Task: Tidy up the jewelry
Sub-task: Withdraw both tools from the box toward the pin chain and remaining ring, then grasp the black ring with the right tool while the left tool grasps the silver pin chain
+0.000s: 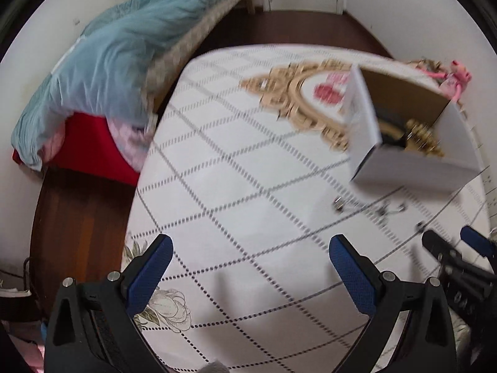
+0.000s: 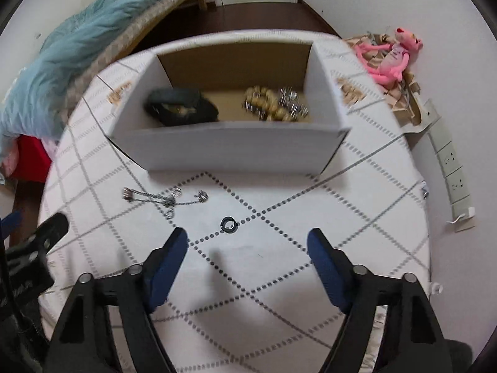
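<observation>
The jewelry lies in 2 places. In front of the right gripper (image 2: 247, 250), just beyond its fingertips, a small dark ring (image 2: 229, 224) rests on the white tablecloth (image 2: 279, 279). Farther ahead and to the left of this gripper, a thin silver chain (image 2: 164, 199) with small rings is spread flat on the cloth, close to the front wall of the white cardboard box (image 2: 230, 146). Inside the box are a heap of gold and silver beads (image 2: 273, 105) on the right and a dark object (image 2: 180, 107) on the left; I cannot tell what it is.

The right gripper has its fingers wide apart and holds nothing. The left gripper (image 1: 251, 264) is also wide open and empty, and the box (image 1: 413, 168) stands ahead of it to the right. A pink plush toy (image 2: 391, 59) lies beyond the table.
</observation>
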